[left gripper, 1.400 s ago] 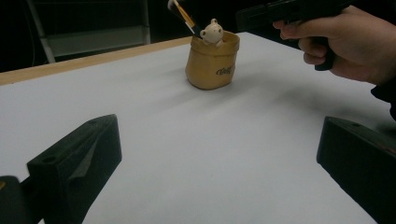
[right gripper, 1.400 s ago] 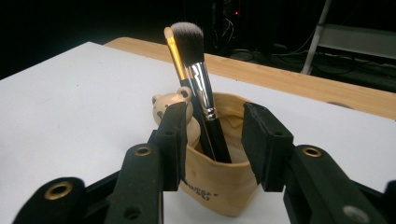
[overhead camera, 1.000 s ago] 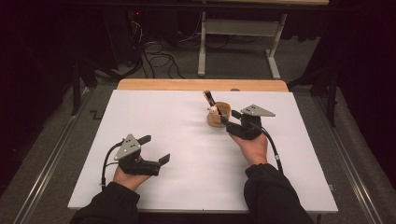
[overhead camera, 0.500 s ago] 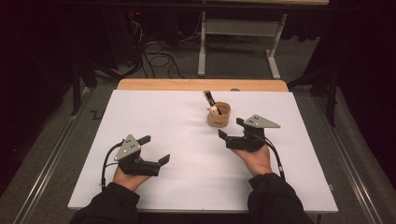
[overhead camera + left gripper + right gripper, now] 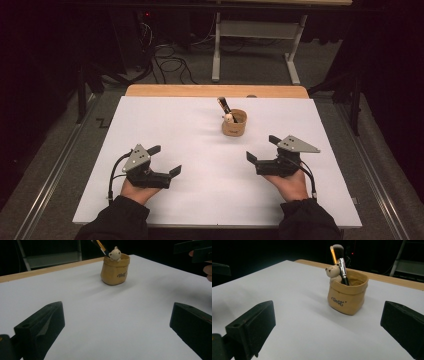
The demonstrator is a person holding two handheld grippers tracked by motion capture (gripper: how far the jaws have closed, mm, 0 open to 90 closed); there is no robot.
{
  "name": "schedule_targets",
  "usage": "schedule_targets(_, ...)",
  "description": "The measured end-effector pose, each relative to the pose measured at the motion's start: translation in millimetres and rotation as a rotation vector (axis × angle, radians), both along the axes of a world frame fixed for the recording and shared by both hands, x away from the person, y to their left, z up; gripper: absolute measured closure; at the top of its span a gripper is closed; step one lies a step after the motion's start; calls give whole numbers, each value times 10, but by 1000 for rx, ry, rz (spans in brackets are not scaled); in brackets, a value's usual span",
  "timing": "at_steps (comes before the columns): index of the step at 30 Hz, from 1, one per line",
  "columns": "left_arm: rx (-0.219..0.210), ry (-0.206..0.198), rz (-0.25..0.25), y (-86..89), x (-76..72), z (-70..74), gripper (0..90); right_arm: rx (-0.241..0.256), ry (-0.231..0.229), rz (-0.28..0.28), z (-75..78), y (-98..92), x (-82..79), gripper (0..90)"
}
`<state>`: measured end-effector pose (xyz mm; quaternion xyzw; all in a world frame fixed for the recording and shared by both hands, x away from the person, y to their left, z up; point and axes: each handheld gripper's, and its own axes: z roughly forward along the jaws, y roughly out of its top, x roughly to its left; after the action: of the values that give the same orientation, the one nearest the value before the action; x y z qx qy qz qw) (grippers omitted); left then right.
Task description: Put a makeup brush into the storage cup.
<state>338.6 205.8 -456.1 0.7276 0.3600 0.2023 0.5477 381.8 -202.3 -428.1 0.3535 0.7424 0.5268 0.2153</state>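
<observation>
White tabletop (image 5: 200, 200), a tan pouch (image 5: 234, 123) sitting on it, holding a brush (image 5: 341, 262).
Left hand-held gripper (image 5: 163, 161) and right hand-held gripper (image 5: 262, 148) are resting near it, both gaping wide, gripping nothing.

Left tool (image 5: 164, 160) and right tool (image 5: 259, 148) rest low, jaws spread.
</observation>
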Motion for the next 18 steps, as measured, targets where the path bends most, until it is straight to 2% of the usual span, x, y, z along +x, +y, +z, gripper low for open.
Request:
schedule_targets(10,8,6,10,5,-46,4,2,-10,-64,-29,1,-297,-304,6)
schedule_targets(14,14,11,7,25,-112,-9,2,0,-60,-42,-23,-387,-371,6)
schedule_targets(18,16,12,18,31,-102,-15,2,19,-42,-45,-63,-431,-346,6)
